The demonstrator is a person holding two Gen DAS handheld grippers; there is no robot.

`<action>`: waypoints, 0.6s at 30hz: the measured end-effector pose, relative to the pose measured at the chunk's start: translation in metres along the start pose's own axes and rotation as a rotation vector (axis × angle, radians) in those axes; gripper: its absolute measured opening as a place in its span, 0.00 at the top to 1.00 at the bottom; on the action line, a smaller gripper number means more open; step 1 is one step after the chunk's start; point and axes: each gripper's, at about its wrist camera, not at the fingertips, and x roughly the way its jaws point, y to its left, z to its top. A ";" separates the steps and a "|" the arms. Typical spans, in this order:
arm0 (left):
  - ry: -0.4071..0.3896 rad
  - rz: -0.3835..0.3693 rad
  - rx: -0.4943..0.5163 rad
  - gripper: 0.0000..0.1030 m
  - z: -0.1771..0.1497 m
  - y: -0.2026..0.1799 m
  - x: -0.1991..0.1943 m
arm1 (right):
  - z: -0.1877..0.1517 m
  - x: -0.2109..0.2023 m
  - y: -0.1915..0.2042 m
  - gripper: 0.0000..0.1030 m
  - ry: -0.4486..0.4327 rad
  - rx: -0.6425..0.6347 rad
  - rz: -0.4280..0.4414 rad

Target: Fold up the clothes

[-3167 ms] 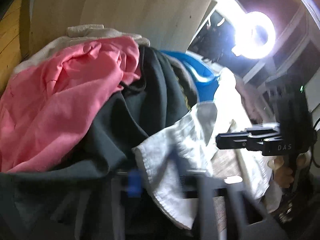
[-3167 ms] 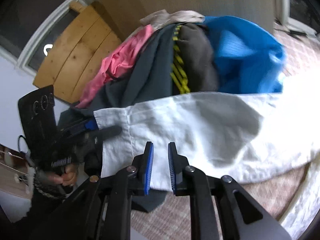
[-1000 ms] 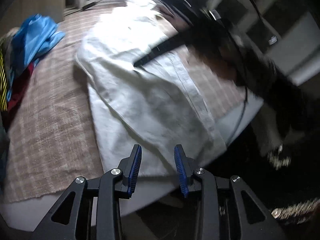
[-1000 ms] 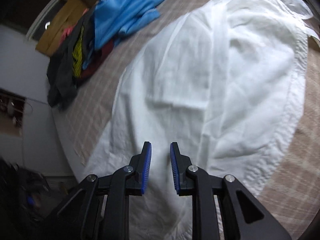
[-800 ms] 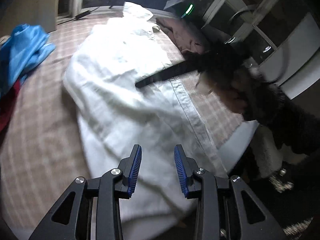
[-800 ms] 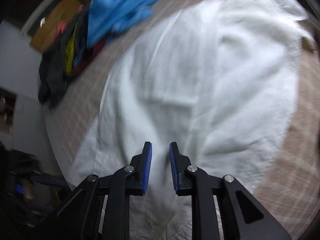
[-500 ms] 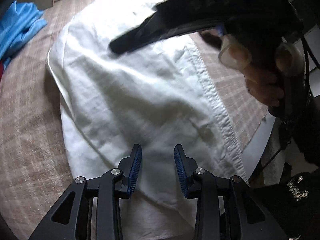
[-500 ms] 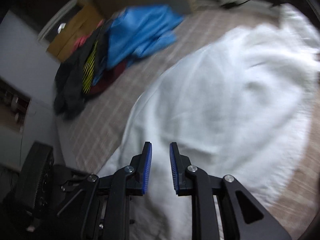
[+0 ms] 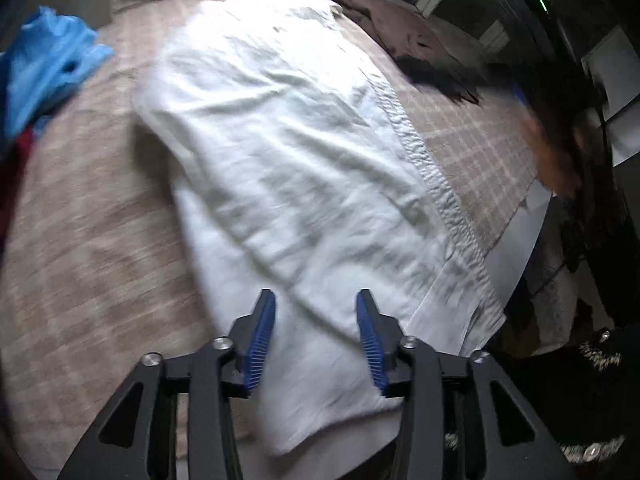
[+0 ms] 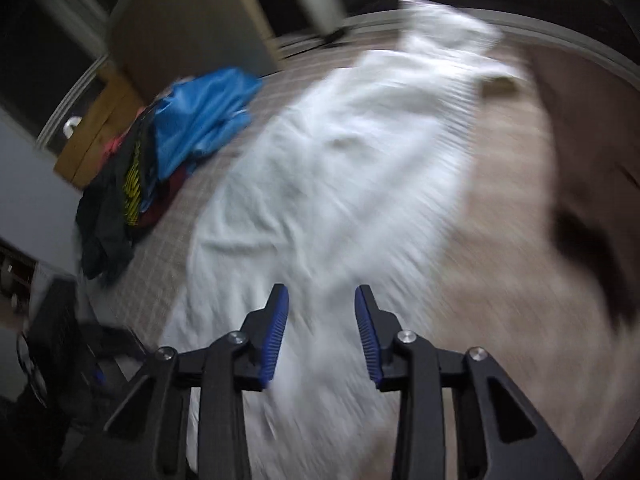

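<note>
**Q:** What carried the clothes, and what lay on it?

**A:** From my remote station I saw a bed (image 9: 80, 240) covered in a pale checked blanket. A white shirt (image 9: 288, 152) lay spread along its middle, running from the near edge, where it spilled slightly over, toward the far edge; its stitched placket faced the bed's right side in the left wrist view. Both views were motion-blurred, so I could not read finer detail.

**Q:** And the other garments?

**A:** A pile of clothes (image 10: 132, 176) sat at the far left corner of the bed, apart from the shirt: a blue garment (image 10: 200, 116) on top, dark pieces with a yellow print beneath it, and a trace of pink behind. A brown cloth (image 9: 384, 20) lay toward the far right corner.

**Q:** How did my two grippers stand?

**A:** The left gripper (image 9: 316, 332) hung over the shirt's near end, its jaws opening, with fabric seen behind the gap but neither blue pad pressing on it. The right gripper (image 10: 320, 324) hung over the shirt's right half, jaws likewise opening, nothing clamped between the pads. In the left wrist view, the right hand (image 9: 556, 156) appeared as a blurred shape beyond the bed's right edge.
</note>
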 end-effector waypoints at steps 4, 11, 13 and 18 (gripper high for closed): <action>-0.024 -0.005 -0.038 0.55 -0.013 0.028 -0.020 | -0.068 -0.023 -0.024 0.67 0.020 0.150 -0.077; 0.055 -0.088 -0.042 0.54 -0.018 0.048 -0.003 | -0.148 -0.018 -0.008 0.66 0.035 0.311 -0.110; 0.066 -0.106 -0.011 0.54 -0.022 0.046 -0.001 | -0.155 -0.013 0.004 0.65 0.032 0.305 -0.143; 0.071 -0.156 0.037 0.54 -0.026 0.037 0.003 | -0.166 -0.010 0.025 0.64 0.027 0.266 -0.228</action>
